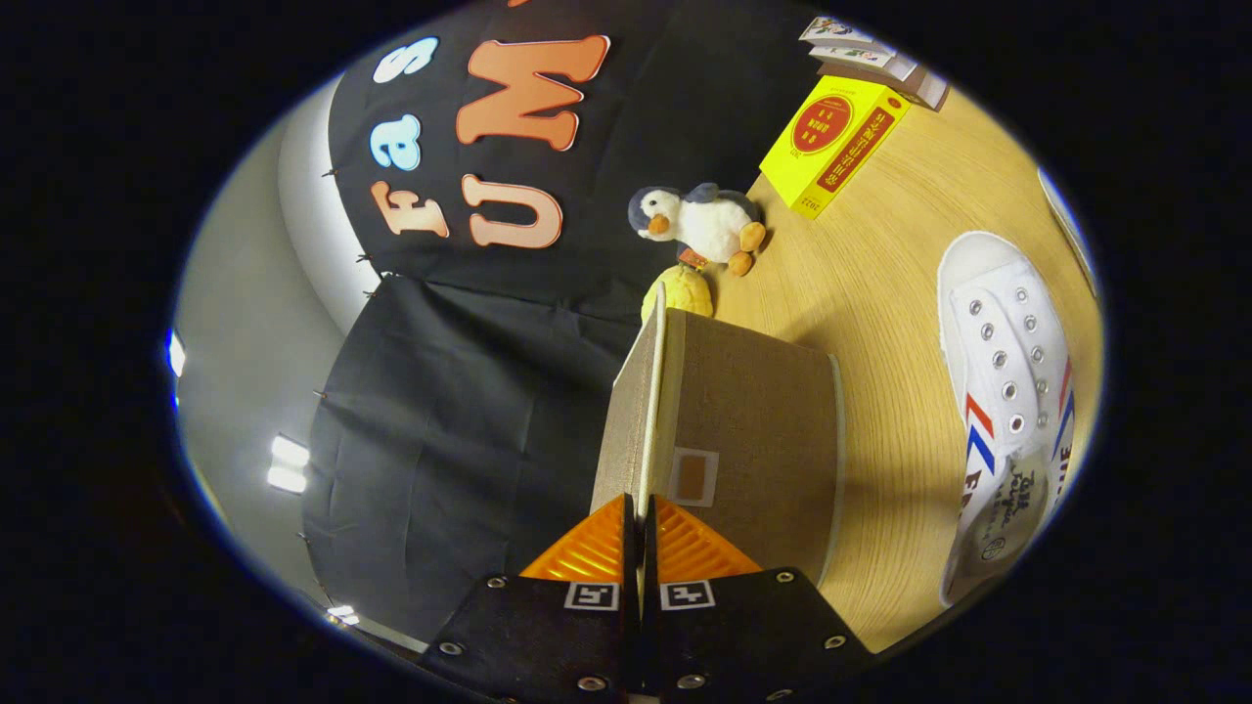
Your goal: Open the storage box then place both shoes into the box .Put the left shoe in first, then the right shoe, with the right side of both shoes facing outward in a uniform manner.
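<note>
The view is rolled sideways. A beige fabric storage box [758, 440] with a small label patch stands on the wooden table [880, 284], just ahead of the fingers. Its lid [626, 420] runs edge-on straight away from me, and my gripper [641, 513] is shut on the lid's pale rim, both fingers pressed against it. One white canvas shoe [1007, 391] with red and blue stripes and metal eyelets lies on the table to the side of the box, apart from it. The inside of the box is hidden.
Beyond the box sit a penguin plush [699, 223] and a small yellow plush [680, 291] against the black cloth wall. A yellow carton [831, 142] and a stack of books [871, 54] lie farther along the table.
</note>
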A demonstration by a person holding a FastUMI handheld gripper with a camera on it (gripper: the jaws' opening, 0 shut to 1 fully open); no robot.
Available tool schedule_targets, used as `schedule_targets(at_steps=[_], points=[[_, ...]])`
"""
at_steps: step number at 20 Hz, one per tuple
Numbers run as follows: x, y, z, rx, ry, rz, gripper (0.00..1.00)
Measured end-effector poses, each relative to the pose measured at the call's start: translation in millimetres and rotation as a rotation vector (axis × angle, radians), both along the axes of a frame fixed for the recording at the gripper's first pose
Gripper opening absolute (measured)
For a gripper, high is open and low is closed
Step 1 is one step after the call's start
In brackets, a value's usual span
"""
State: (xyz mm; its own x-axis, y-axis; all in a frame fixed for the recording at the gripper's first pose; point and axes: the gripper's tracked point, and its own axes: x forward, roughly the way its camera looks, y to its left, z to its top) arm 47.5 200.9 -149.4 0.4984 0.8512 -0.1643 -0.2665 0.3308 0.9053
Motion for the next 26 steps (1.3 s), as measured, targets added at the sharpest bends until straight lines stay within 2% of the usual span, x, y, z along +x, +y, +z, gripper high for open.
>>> schedule_targets(at_steps=[3,9,14,17,19,20,22,24,25,26], points=[[-4.2,11.3,53.3,0.058,-0.068,-0.025,0.01],[-19.4,84.7,134.4,-0.031,-0.251,0.032,0.03],[-37.3,160.6,156.4,-0.089,-0.338,0.095,0.04],[-43.2,192.7,159.5,-0.131,-0.401,0.116,0.09],[-45.2,205.7,157.0,-0.19,-0.448,0.114,0.17],[-45.1,210.1,148.3,-0.247,-0.472,0.114,0.27],[-43.6,214.9,134.8,-0.35,-0.515,0.121,0.64],[-46.3,214.6,124.0,-0.413,-0.53,0.125,0.91],[-49.4,216.1,113.8,-0.438,-0.525,0.133,0.97],[-51.3,213.3,107.9,-0.462,-0.525,0.133,0.98]])
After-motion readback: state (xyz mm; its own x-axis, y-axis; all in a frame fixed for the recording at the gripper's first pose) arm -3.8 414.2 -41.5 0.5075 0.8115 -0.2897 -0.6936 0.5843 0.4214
